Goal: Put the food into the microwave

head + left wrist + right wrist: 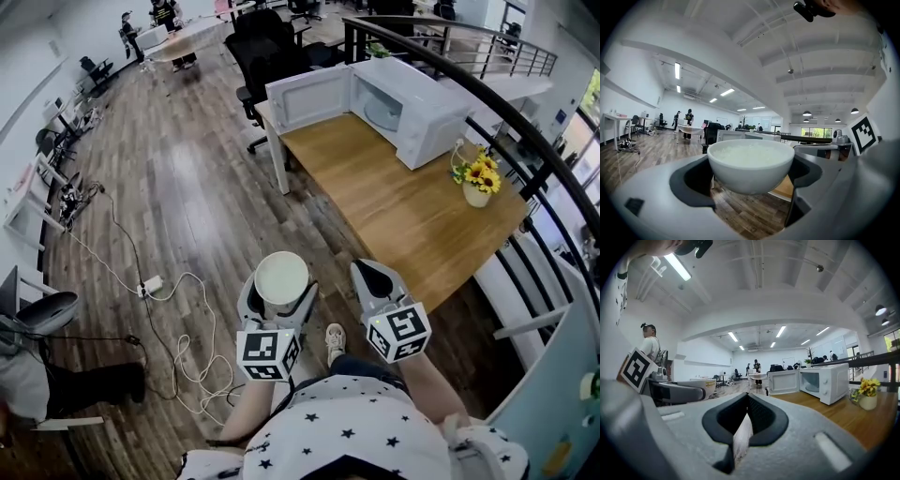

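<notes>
One bowl of rice (pixel 750 168) sits clamped in the left claw (pixel 279 296); the right claw (pixel 746 426) is closed, empty

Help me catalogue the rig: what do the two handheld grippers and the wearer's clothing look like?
Both the left gripper and right gripper have pale grey moulded bodies with black, curved pads. Each carries a white cube printed with black square markers. No cables show. The person wears a white shirt with dark stars.
</notes>
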A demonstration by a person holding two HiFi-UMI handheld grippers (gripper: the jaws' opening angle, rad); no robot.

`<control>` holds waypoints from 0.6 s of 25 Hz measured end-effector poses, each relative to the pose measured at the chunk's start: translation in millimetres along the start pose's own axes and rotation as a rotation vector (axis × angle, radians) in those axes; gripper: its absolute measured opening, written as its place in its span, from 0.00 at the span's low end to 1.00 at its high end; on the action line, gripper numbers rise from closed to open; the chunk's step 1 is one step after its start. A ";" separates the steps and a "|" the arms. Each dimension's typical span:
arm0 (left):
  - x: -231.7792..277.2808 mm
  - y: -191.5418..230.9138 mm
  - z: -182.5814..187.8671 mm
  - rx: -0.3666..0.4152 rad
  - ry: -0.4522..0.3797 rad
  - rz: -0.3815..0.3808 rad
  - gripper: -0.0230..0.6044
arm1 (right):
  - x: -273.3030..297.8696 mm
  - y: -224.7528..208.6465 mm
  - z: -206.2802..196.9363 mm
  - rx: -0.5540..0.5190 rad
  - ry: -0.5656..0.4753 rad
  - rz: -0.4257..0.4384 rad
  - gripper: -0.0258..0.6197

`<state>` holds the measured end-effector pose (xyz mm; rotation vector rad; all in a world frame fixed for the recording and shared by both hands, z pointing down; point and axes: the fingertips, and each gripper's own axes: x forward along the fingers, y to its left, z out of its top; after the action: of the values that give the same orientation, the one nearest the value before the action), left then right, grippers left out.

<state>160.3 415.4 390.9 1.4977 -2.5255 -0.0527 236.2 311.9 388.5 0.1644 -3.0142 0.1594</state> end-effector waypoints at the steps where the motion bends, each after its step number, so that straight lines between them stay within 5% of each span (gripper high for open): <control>1: 9.7 2.4 3.6 0.000 -0.001 -0.001 0.79 | 8.7 -5.9 3.7 -0.001 -0.002 0.001 0.05; 15: 139.2 24.6 43.2 0.002 -0.024 -0.001 0.79 | 107.1 -97.9 44.8 -0.017 -0.033 0.008 0.05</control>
<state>66.1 302.8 373.7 1.5080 -2.5447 -0.0685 136.7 199.2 367.1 0.1556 -3.0486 0.1326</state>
